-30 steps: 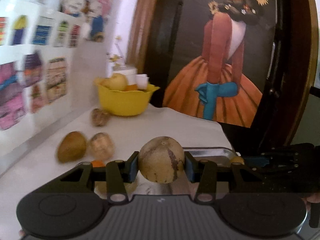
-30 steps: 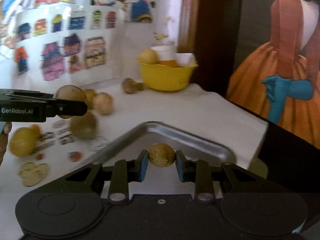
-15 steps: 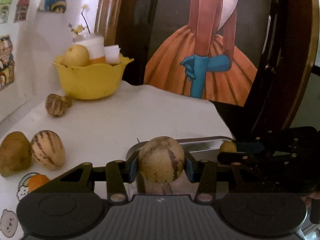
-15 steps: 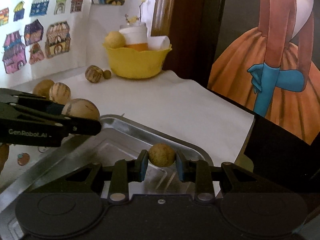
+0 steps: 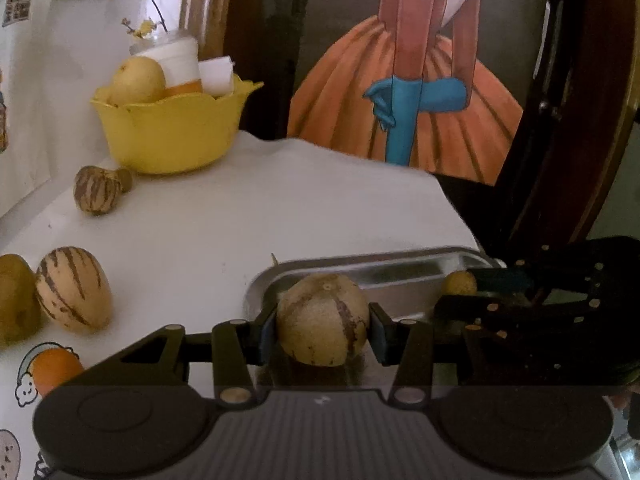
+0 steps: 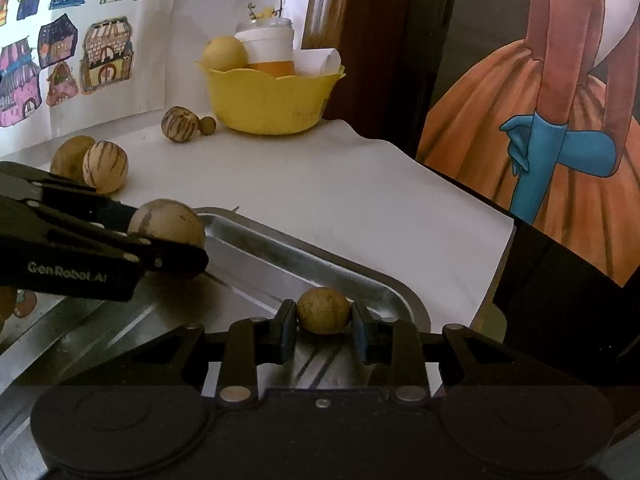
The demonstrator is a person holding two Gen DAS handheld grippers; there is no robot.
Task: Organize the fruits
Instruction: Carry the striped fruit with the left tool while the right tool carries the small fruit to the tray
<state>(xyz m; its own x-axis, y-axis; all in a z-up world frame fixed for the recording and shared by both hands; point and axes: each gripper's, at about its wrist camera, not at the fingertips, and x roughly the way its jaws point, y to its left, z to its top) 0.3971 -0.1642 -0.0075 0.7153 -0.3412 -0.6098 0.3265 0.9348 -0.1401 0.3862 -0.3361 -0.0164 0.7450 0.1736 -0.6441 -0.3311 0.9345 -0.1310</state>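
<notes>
White table (image 5: 280,208) — metal tray (image 6: 352,268), yellow bowl (image 5: 172,136), striped fruits (image 5: 74,288).

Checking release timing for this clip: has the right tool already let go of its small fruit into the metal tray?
No, the right tool is shut on the small fruit, holding it above the metal tray.

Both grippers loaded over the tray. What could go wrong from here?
1. The left gripper holds the big striped fruit above the metal tray; released from height, the round fruit may roll or bounce out.
2. The right gripper holds the small fruit near the tray's far corner, so it could escape over the rim.
3. The grippers are close together over the tray and could collide while lowering.
</notes>
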